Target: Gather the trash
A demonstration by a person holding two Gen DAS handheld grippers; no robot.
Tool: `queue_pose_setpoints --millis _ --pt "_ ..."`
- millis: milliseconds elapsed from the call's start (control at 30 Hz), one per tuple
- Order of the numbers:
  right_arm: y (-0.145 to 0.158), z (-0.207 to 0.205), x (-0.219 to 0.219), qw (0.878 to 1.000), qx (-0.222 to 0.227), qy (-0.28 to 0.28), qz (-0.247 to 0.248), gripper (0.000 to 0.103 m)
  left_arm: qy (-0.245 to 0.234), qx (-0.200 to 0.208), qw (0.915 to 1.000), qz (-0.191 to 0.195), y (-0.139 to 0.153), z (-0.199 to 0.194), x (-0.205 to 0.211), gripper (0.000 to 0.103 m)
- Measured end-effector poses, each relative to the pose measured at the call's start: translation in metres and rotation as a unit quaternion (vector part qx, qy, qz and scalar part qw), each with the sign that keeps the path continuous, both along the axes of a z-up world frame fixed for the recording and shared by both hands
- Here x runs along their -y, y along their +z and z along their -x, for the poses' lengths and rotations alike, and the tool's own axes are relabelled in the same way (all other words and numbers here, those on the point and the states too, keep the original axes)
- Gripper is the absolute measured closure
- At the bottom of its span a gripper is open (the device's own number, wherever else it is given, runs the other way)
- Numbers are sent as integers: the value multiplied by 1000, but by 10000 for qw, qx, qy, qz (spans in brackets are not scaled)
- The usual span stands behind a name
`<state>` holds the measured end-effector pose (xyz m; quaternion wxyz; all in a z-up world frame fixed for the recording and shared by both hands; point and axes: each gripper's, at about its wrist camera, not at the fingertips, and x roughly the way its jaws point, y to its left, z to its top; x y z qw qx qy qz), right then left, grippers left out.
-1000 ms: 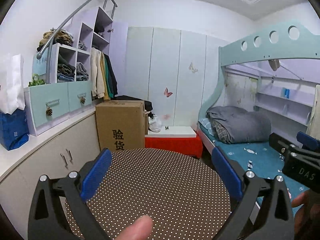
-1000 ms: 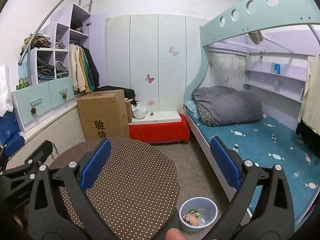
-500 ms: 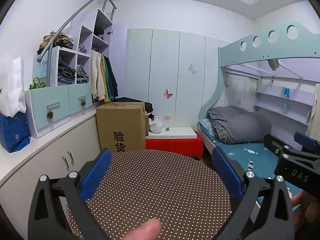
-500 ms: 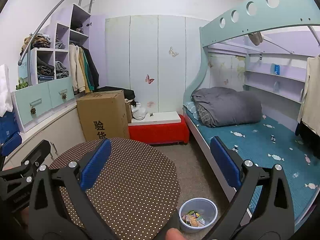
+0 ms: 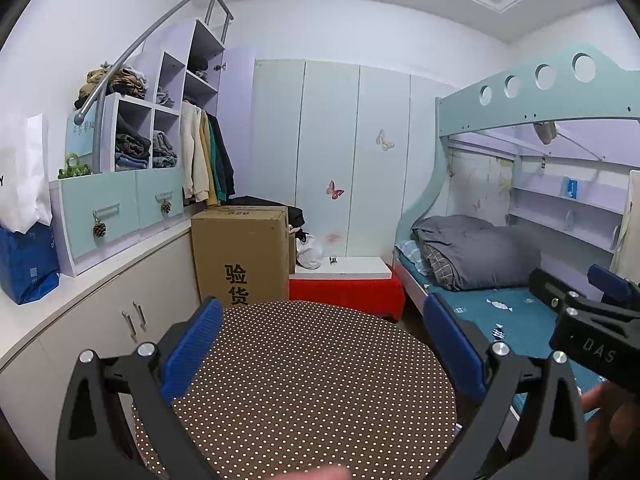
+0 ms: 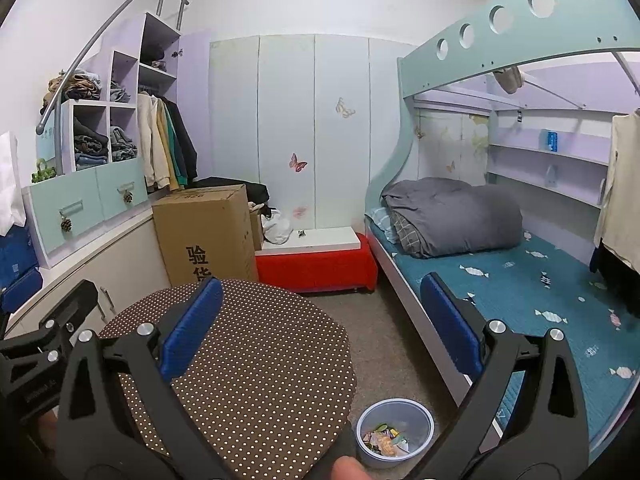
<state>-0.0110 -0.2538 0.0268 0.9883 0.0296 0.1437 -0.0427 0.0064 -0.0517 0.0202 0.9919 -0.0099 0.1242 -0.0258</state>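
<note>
A brown table dotted white, a red bench, and a teal bedsheet (candy print).

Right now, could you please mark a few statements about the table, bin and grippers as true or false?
1. The bin stands on the table. False: it stands on the floor, beside the table.
2. The bin holds scraps. True.
3. The left gripper is shut on trash. False: it is open and holds nothing.
4. The right gripper is open. True.
5. The box lies on the bed. False: it stands by the cabinets.
</note>
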Motion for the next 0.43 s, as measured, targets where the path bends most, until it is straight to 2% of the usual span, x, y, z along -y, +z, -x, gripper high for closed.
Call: queue_pose_setpoints --millis 433 --pt "-6 -7 -11 9999 -64 126 -3 6 108 -95 9999 -54 -5 -5 0 5"
